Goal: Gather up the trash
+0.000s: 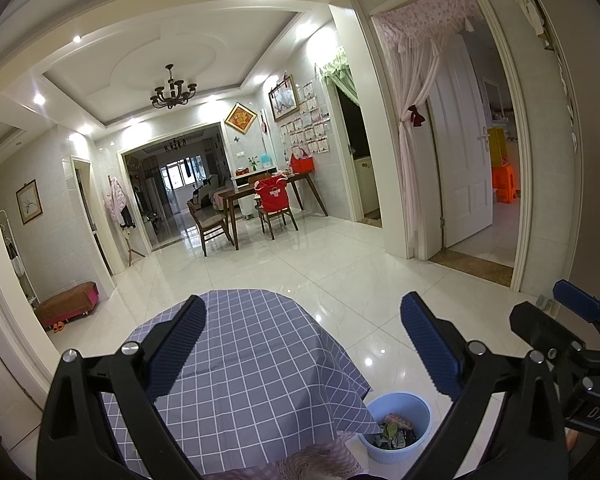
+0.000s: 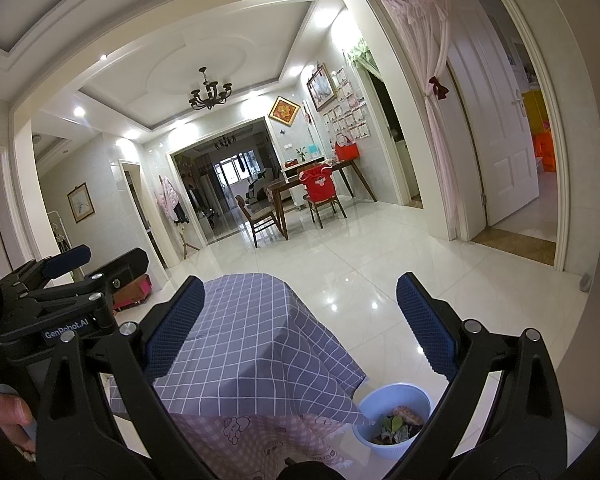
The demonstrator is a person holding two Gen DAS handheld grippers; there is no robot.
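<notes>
Claws (image 1: pixel 300 344) (image 2: pixel 300 324) level, spread empty above checked table (image 1: pixel 244 360), bin (image 1: pixel 398 430) below

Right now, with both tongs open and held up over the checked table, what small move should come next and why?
Probably tilt both down to scan the table. The left tongs and right tongs are open and empty, the checked tablecloth shows no litter, and the blue bin on the floor beside it already holds scraps.

Both hand-held grippers raised side by side, jaws spread wide

The left hand-held gripper (image 1: pixel 302 344) and right hand-held gripper (image 2: pixel 300 326) point forward, level, blue pads far apart, gripping nothing. A person's hand (image 2: pixel 10 416) shows at the left hand-held gripper's handle.
</notes>
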